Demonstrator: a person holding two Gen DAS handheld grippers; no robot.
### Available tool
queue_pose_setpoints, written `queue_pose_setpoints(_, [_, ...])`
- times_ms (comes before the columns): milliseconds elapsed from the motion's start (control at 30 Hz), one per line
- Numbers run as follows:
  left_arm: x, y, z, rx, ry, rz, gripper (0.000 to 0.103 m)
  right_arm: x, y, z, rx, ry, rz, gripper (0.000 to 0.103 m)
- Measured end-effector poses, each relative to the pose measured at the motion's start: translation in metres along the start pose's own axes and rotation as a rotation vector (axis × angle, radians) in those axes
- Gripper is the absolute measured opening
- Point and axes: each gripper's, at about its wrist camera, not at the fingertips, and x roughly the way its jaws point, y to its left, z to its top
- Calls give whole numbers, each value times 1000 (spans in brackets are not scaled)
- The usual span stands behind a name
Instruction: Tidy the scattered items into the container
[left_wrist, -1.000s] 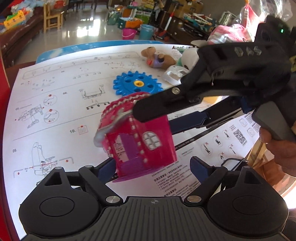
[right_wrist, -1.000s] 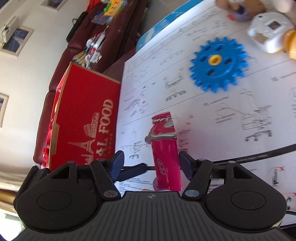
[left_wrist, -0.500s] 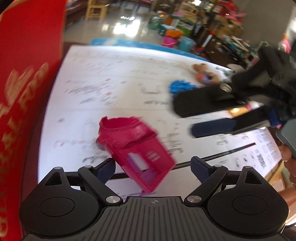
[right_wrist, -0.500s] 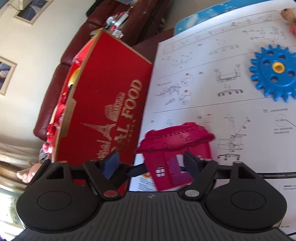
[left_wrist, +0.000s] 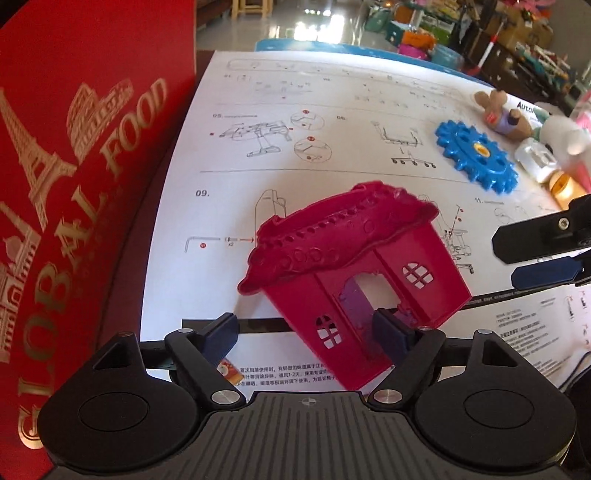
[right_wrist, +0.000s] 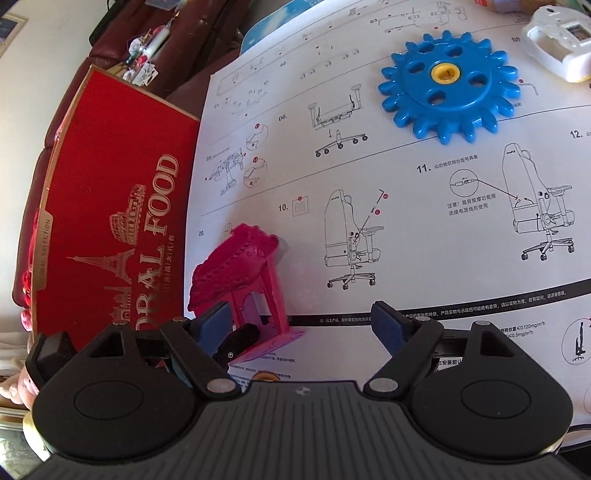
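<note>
L gripper (left_wrist: 306, 328): jaws spread wide, not clamped on anything. Its R finger (left_wrist: 391, 332) pokes into the doorway of a pink toy house (left_wrist: 354, 258). The other finger stands clear of the house's wall. The house tilts roof-first toward the L, prob. hooked and levered on that one finger rather than pinched. Can't tell if its base is touching the sheet.

R gripper (right_wrist: 301, 321): also wide open, nothing between the fingers, hovering just R of the house. It looks like it's backed off to leave the L gripper room.

The house is near the front L corner of the chair-assembly instruction sheet (left_wrist: 332, 110) that covers the tabletop. It's just beside the red "Global Food" box (left_wrist: 74, 184), the container, which stands along the sheet's L edge. That short gap suits a lift over the box wall, but the hold looks loose and may slip.

Well apart, toward the far R corner of the sheet and waiting their turn: a blue toy gear (left_wrist: 474, 155), a small plush animal (left_wrist: 498, 110) and a white plastic toy (right_wrist: 557, 55).
</note>
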Motion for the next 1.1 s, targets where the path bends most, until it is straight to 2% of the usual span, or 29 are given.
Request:
queue_pose_setpoints(267, [1,-2,1,7,-3,-3,83,12,4,-1,-17,21,-23,83])
queue_pose_setpoints(367, [2,-1,1,7,-5,-6,84,15,7,-2,-52,1,-52,78])
queue_pose_setpoints(667, [3,1,-1,26,-20,-9,89,34,27,-4,-197,-29,-112,77])
queue_pose_setpoints(700, [3,2,-2,25,-22,-10,90,38,30,-6,-227,-27,-131,75])
queue_pose_setpoints(767, [2,3,-4,30,-29,-11,91,44,33,-8,-259,-9,-141,54])
queue_pose_setpoints(867, [1,3,-6,35,-39,-9,90,50,38,-13,-296,8,-149,39])
queue_pose_setpoints(967, [-2,2,-5,34,-37,-9,74,51,43,-18,-357,-8,-158,38])
queue_pose_setpoints(1033, [-5,1,-3,27,-31,-38,52,52,45,-19,-379,-6,-151,40])
queue_pose_setpoints(1100, [-6,-1,-3,22,-21,-67,38,52,43,-18,-370,-2,-143,41])
